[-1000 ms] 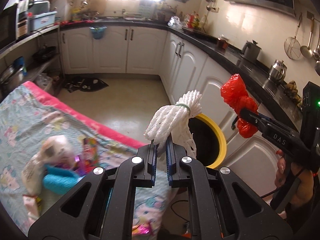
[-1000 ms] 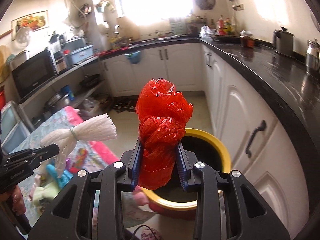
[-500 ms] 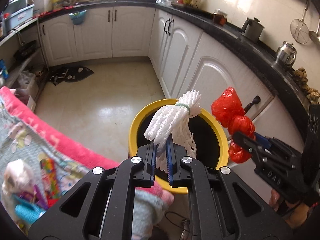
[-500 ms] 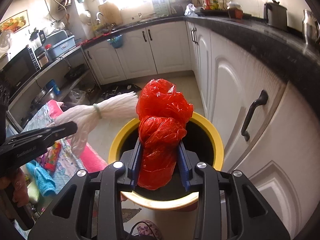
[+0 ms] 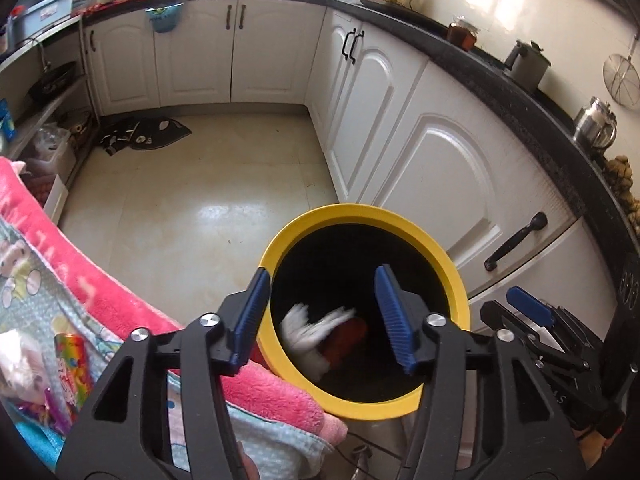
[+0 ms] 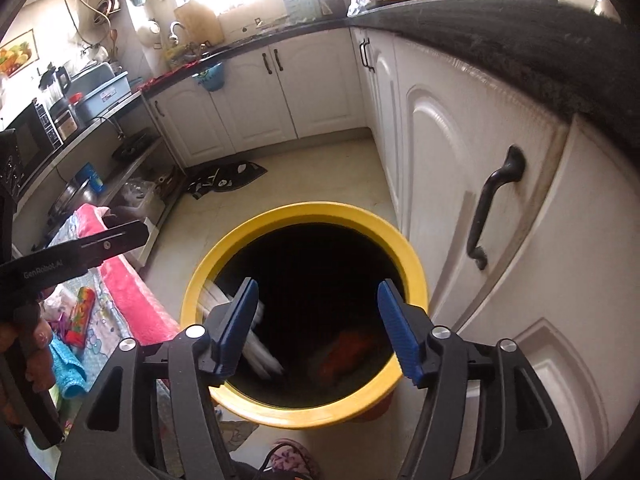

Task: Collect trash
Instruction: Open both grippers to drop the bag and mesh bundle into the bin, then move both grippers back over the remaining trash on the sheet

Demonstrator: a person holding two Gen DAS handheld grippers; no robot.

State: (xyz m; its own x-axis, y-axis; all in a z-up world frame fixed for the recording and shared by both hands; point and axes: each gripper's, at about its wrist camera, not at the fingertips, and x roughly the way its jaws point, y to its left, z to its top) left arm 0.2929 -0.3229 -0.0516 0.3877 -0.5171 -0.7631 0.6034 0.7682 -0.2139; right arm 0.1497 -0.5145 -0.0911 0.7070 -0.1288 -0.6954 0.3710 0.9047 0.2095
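Note:
A yellow-rimmed trash bin [image 5: 448, 264] with a dark inside stands on the kitchen floor; it also shows in the right wrist view [image 6: 416, 276]. My left gripper [image 5: 322, 318] is open and empty above the bin. My right gripper [image 6: 318, 326] is open and empty above it too. The white foam net [image 5: 310, 330] is inside the bin, blurred, and shows in the right wrist view [image 6: 262, 354]. The red plastic bag [image 5: 346, 338] lies in the bin beside it, also in the right wrist view [image 6: 352, 352].
A table with a pink-edged cloth [image 5: 104, 300] stands left of the bin, holding wrappers and a blue cloth [image 6: 66, 364]. White cabinets [image 5: 436, 168] under a black counter run along the right. A dark mat [image 5: 146, 136] lies on the floor.
Both grippers opened over the bin. The white foam net and the red bag dropped out of them into the bin.

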